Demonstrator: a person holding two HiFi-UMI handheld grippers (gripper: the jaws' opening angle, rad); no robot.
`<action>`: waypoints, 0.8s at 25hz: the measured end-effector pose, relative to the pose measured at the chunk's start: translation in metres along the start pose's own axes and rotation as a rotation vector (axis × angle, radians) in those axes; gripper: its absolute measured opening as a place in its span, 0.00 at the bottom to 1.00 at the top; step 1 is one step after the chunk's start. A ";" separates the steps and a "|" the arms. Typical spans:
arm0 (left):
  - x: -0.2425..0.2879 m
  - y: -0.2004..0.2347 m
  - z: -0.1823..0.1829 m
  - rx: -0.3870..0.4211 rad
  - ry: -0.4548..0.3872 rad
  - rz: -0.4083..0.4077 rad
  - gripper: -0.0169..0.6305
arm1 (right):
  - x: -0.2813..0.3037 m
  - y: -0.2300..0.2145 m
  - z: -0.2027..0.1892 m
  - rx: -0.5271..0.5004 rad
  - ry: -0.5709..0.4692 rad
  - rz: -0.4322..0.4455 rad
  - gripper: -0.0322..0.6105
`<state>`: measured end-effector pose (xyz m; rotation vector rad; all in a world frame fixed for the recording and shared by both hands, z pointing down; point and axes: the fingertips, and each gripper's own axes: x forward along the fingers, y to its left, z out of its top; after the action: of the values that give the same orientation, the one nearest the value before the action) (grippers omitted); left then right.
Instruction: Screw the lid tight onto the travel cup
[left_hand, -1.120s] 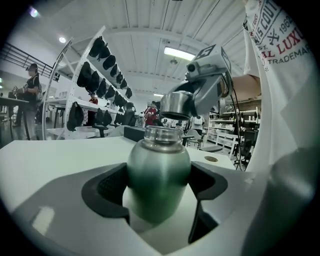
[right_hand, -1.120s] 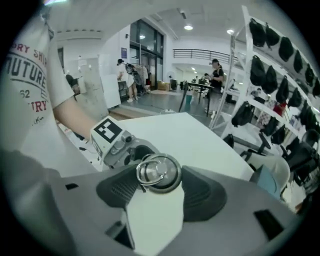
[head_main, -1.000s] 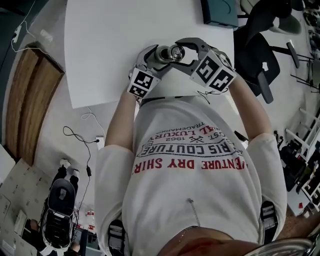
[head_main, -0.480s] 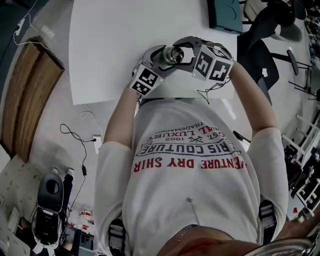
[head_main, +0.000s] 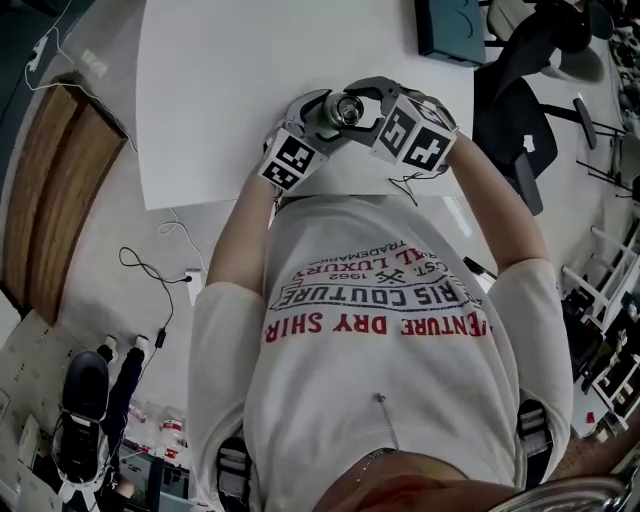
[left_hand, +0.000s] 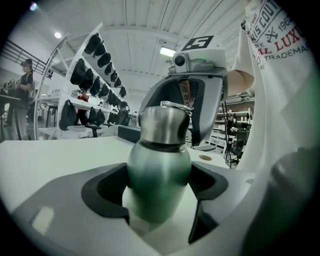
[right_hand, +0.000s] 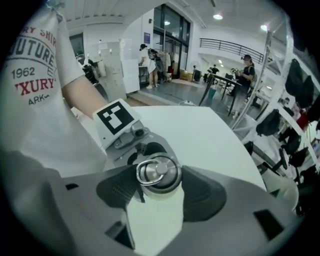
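A metal travel cup (left_hand: 159, 175) stands upright on the white table (head_main: 250, 80) close to its near edge. My left gripper (left_hand: 159, 186) is shut on the cup's rounded body, a pad pressing each side. The steel lid (right_hand: 158, 172), with a ring handle on top, sits on the cup's neck. My right gripper (right_hand: 159, 181) comes over it from the other side, and its dark pads touch the lid on both sides. In the head view the two grippers meet around the cup (head_main: 346, 106), the left gripper (head_main: 320, 115) at its left and the right gripper (head_main: 365, 100) at its right.
A dark box (head_main: 450, 25) lies at the table's far right edge. A black chair (head_main: 515, 110) stands right of the table. Racks of dark gear (left_hand: 95, 75) line the room behind. The table's near edge runs just under the grippers.
The right gripper's marker cube has swung a little to the left around the lid. The left gripper and the cup stay where they were.
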<state>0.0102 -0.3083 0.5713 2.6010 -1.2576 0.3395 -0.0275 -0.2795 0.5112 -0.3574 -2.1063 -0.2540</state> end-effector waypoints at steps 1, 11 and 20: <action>0.000 0.000 0.000 -0.001 -0.001 0.000 0.62 | 0.000 0.000 -0.001 0.035 -0.016 -0.015 0.46; -0.004 0.002 -0.002 -0.007 -0.005 0.005 0.62 | 0.000 -0.010 0.004 0.404 -0.109 -0.282 0.46; -0.001 0.002 -0.001 -0.010 0.006 -0.007 0.62 | -0.012 -0.003 -0.005 0.245 -0.216 -0.142 0.51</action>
<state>0.0084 -0.3082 0.5724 2.5936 -1.2448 0.3389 -0.0185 -0.2856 0.5032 -0.0927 -2.3480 -0.0378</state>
